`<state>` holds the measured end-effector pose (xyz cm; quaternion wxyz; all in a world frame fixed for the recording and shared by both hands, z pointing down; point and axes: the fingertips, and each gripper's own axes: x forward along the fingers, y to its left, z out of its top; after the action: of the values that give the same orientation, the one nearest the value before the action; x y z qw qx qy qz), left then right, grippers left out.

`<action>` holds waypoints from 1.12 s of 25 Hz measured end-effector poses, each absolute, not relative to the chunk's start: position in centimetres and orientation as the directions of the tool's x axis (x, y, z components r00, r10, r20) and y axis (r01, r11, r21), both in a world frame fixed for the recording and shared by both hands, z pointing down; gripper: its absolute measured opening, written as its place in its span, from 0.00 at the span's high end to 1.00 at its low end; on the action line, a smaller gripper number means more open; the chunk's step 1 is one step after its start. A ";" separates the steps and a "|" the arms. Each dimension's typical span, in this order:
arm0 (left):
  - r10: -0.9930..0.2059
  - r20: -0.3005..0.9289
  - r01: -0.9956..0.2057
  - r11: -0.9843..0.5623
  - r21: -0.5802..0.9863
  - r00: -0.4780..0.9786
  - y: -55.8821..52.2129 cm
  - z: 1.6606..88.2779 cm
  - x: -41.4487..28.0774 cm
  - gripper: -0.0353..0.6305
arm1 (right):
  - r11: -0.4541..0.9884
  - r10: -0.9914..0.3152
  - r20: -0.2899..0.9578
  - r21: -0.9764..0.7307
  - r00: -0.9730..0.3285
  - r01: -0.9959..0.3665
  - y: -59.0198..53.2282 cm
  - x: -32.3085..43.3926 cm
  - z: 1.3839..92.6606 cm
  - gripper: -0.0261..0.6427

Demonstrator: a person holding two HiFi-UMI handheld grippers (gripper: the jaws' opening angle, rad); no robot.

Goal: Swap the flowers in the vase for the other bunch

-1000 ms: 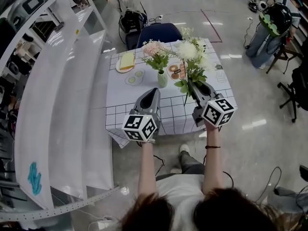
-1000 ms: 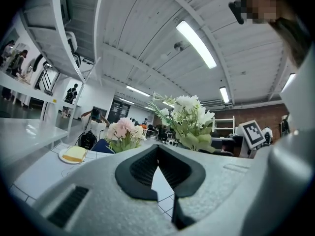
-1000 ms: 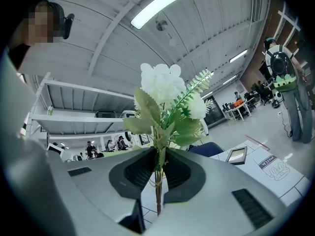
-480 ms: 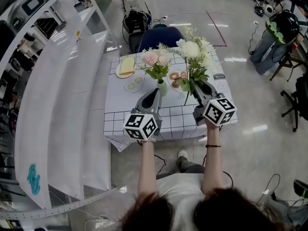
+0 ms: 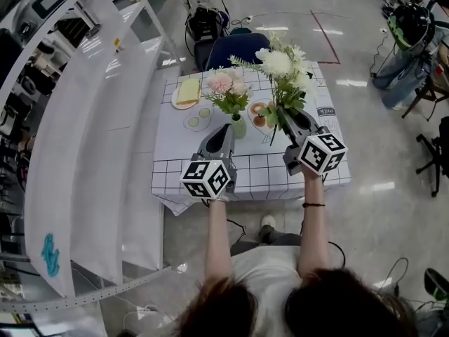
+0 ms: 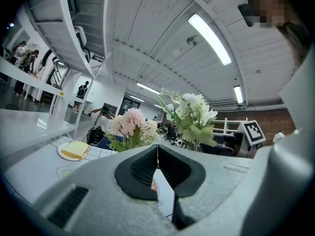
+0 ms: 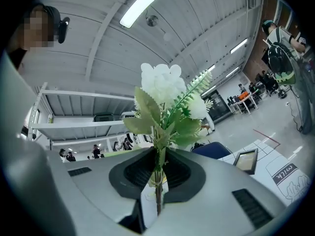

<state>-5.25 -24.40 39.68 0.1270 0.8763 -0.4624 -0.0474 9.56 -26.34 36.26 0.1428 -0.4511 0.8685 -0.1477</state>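
Two grippers reach level over the near edge of the checked table (image 5: pixel 179 153). The left gripper (image 5: pixel 226 128) has its jaws pressed together with nothing between them, as the left gripper view confirms (image 6: pixel 157 154). The right gripper (image 5: pixel 283 112) is clamped on the stems of the white bunch (image 5: pixel 278 65), and in its own view (image 7: pixel 157 168) the stems run straight up through the closed pads.

That white bunch (image 7: pixel 165 95) stands upright in the air over the table. Its long axis is vertical, with the blooms at the top and the cut ends hanging below the jaws.

Just beyond the left gripper's tip sits the small vase (image 5: pixel 238 127), with the pink bunch (image 5: pixel 226 86) in it, also upright with its heads up.

My reading is that the swap is at its opening stage: the replacement is in hand and the old flowers are not yet out. The next move probably falls to the left gripper. It should open, close on the pink stems just above the vase mouth, and draw them straight up without tipping the vase.

Farther back lie a plate with a sandwich (image 5: pixel 186 91) and, past the table, a blue chair (image 5: pixel 237 48).
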 end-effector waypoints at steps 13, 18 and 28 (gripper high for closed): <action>-0.811 0.081 -0.790 -0.533 0.305 0.579 -26.4 42.0 -4.8 0.93 | 0.547 -0.823 -0.096 -0.399 -0.560 -0.736 -27.9 10.4 37.3 0.89; -0.811 0.096 -0.788 -0.523 0.324 0.577 -27.4 42.8 -4.7 0.93 | 0.546 -0.820 -0.082 -0.408 -0.566 -0.732 -28.7 10.3 37.8 0.89; -0.788 0.146 -0.771 -0.516 0.374 0.598 -29.8 45.5 -5.2 0.77 | 0.516 -0.834 -0.053 -0.429 -0.549 -0.741 -30.7 10.1 39.1 0.89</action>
<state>-5.18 -29.78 45.53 0.2040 0.8703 -0.4479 -0.0211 10.07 -30.68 39.11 0.1273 -0.4573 0.8613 -0.1814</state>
